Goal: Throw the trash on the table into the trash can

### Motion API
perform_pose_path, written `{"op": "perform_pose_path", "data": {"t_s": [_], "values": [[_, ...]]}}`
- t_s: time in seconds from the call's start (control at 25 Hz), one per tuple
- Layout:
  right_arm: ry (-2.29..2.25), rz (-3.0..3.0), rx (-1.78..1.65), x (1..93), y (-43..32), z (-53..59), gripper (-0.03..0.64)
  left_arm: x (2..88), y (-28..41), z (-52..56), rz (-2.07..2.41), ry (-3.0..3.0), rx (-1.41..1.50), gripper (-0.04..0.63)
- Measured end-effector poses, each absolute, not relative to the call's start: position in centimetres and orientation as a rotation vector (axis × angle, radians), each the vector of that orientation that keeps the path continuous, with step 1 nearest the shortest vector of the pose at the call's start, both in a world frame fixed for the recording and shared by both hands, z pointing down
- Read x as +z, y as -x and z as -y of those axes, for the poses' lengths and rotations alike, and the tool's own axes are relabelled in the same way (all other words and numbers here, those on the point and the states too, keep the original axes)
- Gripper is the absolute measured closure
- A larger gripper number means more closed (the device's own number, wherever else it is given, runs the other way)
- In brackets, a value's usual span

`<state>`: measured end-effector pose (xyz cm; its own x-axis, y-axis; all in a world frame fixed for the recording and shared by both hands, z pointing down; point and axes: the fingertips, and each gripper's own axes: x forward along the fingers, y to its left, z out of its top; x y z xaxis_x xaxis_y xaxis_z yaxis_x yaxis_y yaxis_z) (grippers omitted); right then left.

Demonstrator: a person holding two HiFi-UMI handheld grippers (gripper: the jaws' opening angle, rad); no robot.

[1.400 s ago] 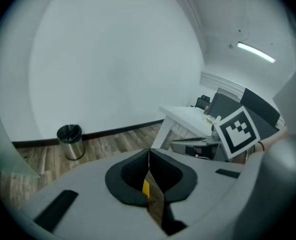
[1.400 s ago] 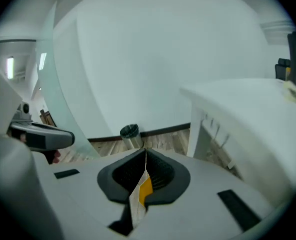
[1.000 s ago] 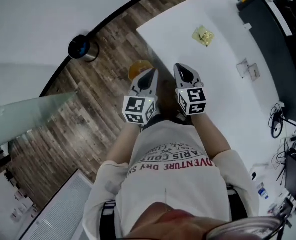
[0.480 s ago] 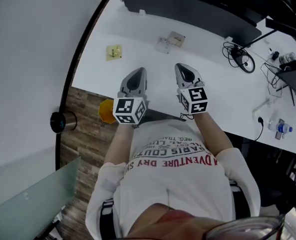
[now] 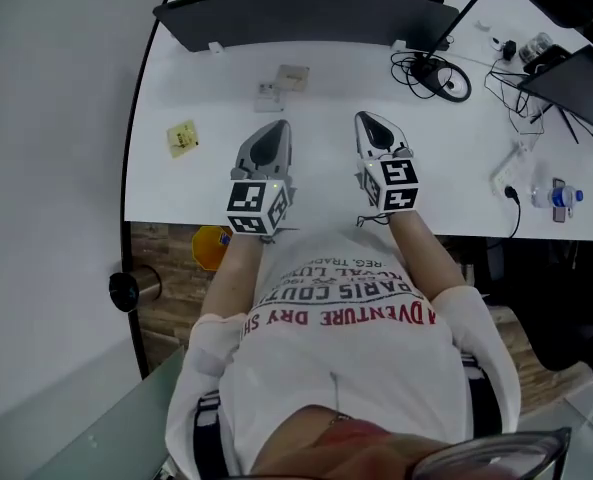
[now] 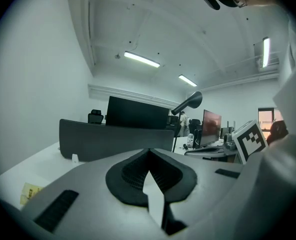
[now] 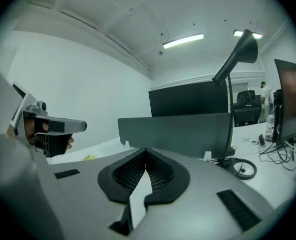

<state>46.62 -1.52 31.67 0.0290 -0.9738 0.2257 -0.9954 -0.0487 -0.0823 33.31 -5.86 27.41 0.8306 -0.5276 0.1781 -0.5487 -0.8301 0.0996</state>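
on the white tabletop (image 5: 456,193), before the dark partition (image 5: 306,18), a yellow wrapper (image 5: 182,139) lies flat near the left edge, near-square and slightly skewed, with no clear long axis. a small pale scrap (image 5: 281,80) sits just before the partition. left gripper (image 5: 268,138) and right gripper (image 5: 374,133) hover over bare tabletop, jaws closed, empty. cables (image 5: 431,73) lie by the partition's right end, wood floor (image 5: 181,308) lies below.

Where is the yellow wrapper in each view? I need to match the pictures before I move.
Head view: the yellow wrapper lies on the white table, upper left, near its left edge.
Left gripper view: low at the left edge, on the table.
Right gripper view: small, left of centre.
Shared landmark: the dark divider panel, standing on the table behind the wrapper.
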Motion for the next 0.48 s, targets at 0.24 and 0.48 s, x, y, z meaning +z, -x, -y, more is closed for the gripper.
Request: {"op": "perform_pose_path", "data": {"t_s": [0.24,0.48], "values": [[-2.204,2.071,0.343,31.9,-48.0,2.0,0.591,27.6,-34.8,6.5,0.808,-2.877,0.238,0.571],[-2.182,2.082,0.387,32.9,-48.2,3.3,0.591,27.8,-34.8,7.7,0.847,-2.838,0.213,0.571]]}}
